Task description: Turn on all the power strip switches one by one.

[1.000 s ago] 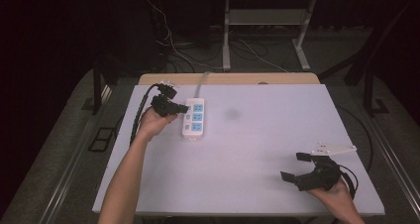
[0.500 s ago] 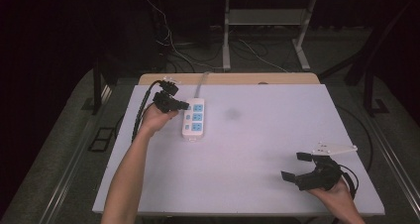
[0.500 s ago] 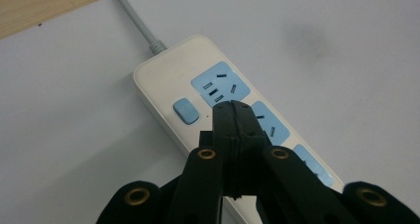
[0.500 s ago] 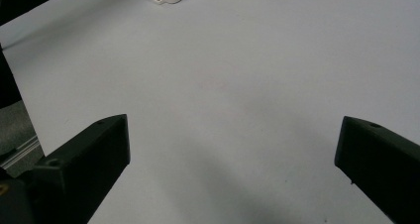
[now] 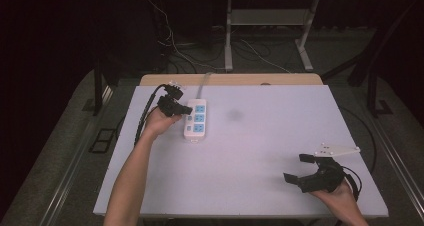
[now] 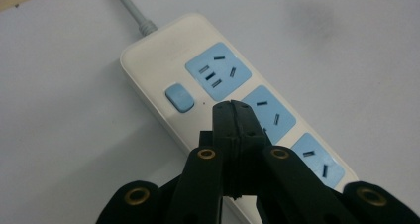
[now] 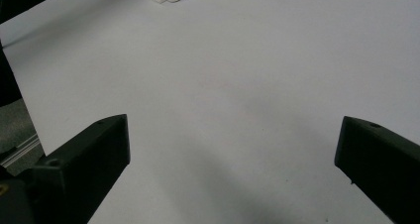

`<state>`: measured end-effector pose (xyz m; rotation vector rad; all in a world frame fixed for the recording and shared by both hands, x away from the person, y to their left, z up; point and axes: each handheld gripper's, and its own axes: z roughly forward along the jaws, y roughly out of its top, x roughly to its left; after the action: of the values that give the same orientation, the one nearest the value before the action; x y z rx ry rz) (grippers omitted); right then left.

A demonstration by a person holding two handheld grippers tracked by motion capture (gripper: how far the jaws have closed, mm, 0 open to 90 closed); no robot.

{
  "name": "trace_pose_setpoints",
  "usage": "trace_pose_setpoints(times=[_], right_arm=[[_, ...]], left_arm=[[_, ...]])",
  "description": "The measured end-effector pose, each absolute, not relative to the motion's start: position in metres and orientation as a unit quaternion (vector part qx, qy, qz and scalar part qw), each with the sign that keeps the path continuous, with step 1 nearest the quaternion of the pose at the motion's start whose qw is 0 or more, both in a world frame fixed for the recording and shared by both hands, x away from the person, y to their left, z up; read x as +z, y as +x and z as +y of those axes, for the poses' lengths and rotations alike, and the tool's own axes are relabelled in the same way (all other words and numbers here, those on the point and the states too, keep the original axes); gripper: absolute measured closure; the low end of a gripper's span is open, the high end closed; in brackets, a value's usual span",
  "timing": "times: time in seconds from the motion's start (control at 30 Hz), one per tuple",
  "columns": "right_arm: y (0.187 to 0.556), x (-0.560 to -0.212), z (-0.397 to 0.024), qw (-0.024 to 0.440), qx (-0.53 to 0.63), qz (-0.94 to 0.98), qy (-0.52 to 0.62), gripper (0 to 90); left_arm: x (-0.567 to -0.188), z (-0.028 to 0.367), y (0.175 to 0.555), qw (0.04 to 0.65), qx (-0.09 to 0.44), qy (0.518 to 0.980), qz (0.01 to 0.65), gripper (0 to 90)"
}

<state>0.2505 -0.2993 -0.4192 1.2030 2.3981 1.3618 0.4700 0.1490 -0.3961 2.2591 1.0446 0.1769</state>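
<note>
While both hands stay put, left tool point(image 6: 232, 107) remains together above the power strip point(image 6: 233, 100), right tool point(image 5: 304, 168) apart

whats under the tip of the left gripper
The shut left gripper hangs over the white power strip, beside its blue switch. Its jaws cover part of the middle socket.

Beyond the far edge of my white tabletop point(image 5: 260, 151) I see a strip of bare wood point(image 5: 235, 79), a tangle of cables point(image 5: 175, 41) on the dark floor, and a grey metal frame point(image 5: 270, 21).
</note>
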Motion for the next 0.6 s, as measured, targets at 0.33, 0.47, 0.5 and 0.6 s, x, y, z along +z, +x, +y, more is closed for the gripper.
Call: trace_pose_setpoints(times=[0.33, 0.47, 0.5, 0.6], right_arm=[[0.2503, -0.4196, -0.2989, 0.067, 0.451, 0.797, 0.396, 0.6], [0.2506, -0.4194, -0.2995, 0.067, 0.452, 0.796, 0.397, 0.6], [0.2506, -0.4194, -0.2995, 0.067, 0.452, 0.796, 0.397, 0.6], [0.2504, -0.4196, -0.2992, 0.07, 0.451, 0.797, 0.395, 0.6]], left_arm=[[-0.4018, 0.1459, 0.4685, 0.309, 0.063, 0.863, 0.395, 89.5], [-0.4041, 0.1445, 0.4681, 0.303, 0.065, 0.866, 0.392, 89.5], [-0.4041, 0.1446, 0.4678, 0.303, 0.065, 0.867, 0.392, 89.5], [-0.4054, 0.1446, 0.4682, 0.304, 0.051, 0.866, 0.392, 89.5]])
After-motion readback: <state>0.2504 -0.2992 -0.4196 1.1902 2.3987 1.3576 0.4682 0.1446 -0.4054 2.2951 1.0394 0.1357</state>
